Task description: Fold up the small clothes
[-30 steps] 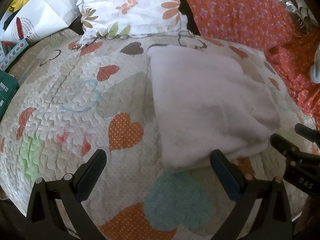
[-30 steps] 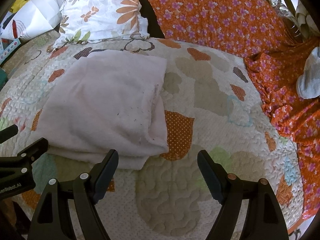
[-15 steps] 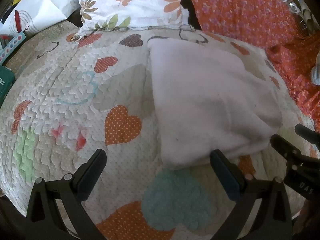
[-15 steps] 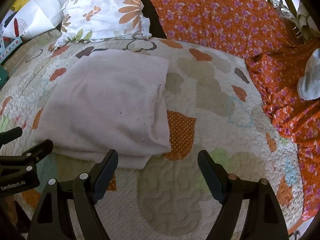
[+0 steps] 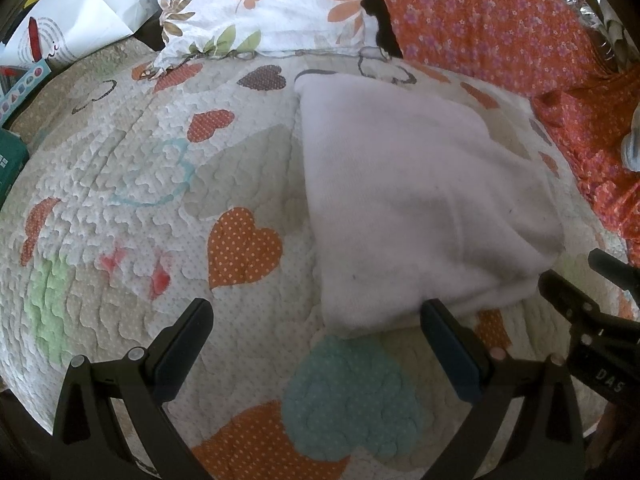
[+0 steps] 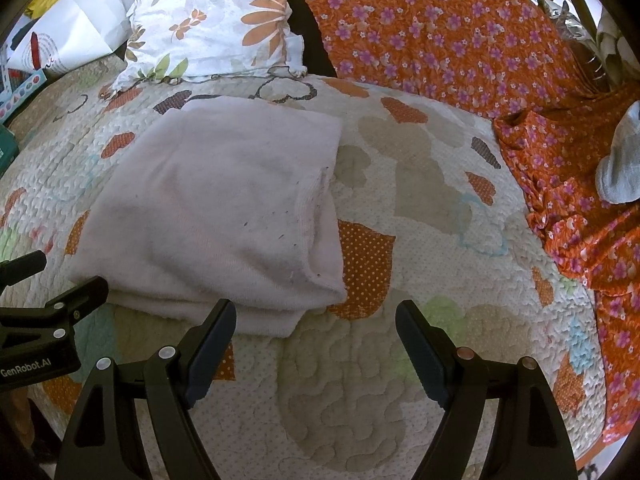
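Note:
A pale pink cloth (image 5: 416,200) lies folded in layers on the heart-patterned quilt (image 5: 140,184); it also shows in the right wrist view (image 6: 224,216). My left gripper (image 5: 316,320) is open and empty, just before the cloth's near left corner. My right gripper (image 6: 316,320) is open and empty, just before the cloth's near right corner. Neither touches the cloth. Each gripper shows at the edge of the other's view.
A floral pillow (image 6: 216,20) and an orange flowered fabric (image 6: 440,36) lie at the back and right. A grey-white sock (image 6: 624,168) rests on the orange fabric. A white bag (image 5: 76,20) and boxes stand at the far left.
Both grippers have drawn back slightly from the cloth and stay open. The cloth has not moved.

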